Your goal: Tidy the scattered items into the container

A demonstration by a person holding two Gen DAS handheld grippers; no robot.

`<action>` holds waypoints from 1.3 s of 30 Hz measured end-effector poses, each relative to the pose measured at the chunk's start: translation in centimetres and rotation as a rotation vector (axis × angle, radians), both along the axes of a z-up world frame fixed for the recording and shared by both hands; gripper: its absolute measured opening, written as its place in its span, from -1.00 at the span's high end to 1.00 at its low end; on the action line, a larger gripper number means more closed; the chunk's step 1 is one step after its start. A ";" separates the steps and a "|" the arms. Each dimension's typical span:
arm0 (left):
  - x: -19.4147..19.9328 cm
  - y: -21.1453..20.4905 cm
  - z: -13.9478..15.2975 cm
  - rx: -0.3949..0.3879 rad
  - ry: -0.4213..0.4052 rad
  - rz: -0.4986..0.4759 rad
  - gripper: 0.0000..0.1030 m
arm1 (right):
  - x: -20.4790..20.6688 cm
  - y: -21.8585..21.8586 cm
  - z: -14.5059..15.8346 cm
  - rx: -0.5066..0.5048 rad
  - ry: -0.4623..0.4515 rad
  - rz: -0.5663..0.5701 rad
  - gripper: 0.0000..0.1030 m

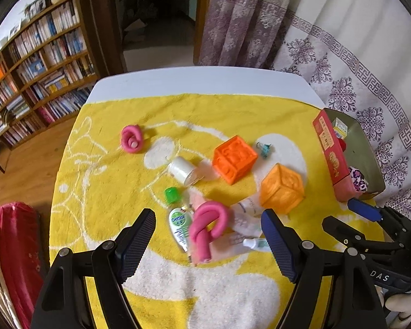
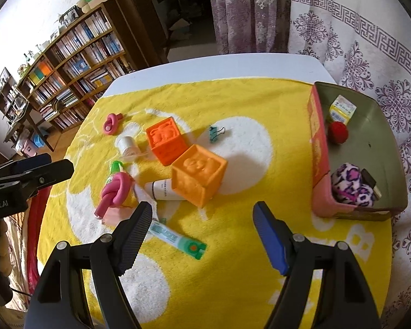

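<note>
Left gripper [image 1: 209,230] jaws spread over pink knot [image 1: 208,226] (untouched); right gripper [image 2: 202,220] jaws spread, empty.

Bright daylight comes through the pale curtains [image 1: 356,63] on the right, and the orange blocks [image 2: 197,174] throw soft shadows to the left on the yellow towel [image 1: 117,192]. The doorway [image 1: 156,13] far behind is dark. Both views bend strongly at the edges and are slightly blurred.
</note>
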State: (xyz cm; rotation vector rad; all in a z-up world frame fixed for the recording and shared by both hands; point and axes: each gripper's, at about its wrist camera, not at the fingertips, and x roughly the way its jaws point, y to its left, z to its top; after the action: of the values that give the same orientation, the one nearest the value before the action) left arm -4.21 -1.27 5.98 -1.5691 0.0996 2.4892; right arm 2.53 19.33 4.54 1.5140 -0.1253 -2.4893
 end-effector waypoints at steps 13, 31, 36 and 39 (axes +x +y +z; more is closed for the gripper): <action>-0.7 -4.8 -3.4 0.032 -0.086 0.058 -0.57 | 1.1 -3.9 -3.9 0.051 -0.081 0.090 -0.54; -1.9 -6.0 -5.5 0.040 -0.136 0.034 -0.57 | 0.9 -6.2 -9.0 0.157 -0.146 0.205 -0.54; -2.1 -4.1 -6.1 0.043 -0.141 -0.032 -0.57 | 0.6 -6.3 -10.0 0.165 -0.160 0.234 -0.54; -2.3 -2.7 -6.8 0.035 -0.141 -0.085 -0.57 | 0.3 -6.4 -10.6 0.176 -0.164 0.255 -0.49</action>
State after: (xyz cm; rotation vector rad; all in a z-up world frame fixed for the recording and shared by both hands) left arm -6.48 -3.93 -0.77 -1.6842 0.0992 2.2966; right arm 2.78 12.90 -6.09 1.6835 0.2514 -2.2233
